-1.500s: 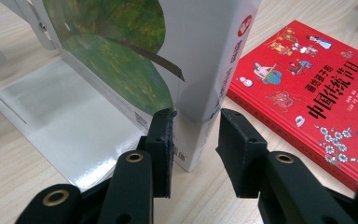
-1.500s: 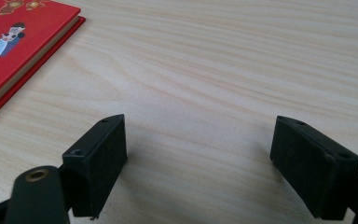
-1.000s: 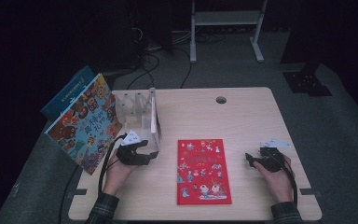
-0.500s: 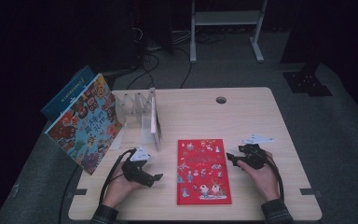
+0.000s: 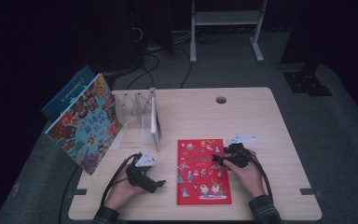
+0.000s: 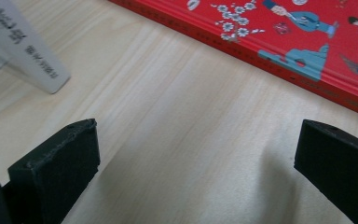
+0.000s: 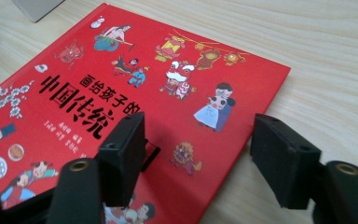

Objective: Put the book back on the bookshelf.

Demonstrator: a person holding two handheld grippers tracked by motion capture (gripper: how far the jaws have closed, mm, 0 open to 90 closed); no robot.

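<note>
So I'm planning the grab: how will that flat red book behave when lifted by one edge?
The red book looks hardcover, with a thick squared spine edge, so probably stiff, not floppy. Its cover has a slight sheen, so it may slip. Lying flat on the table, it likely slides rather than tips.

The high view looks forward and down on the table (image 5: 261, 116). Each of the 2 gripper views looks close along its own jaws, and all 3 share the red book (image 5: 203, 170) (image 6: 279, 42) (image 7: 135, 107) ahead.
</note>
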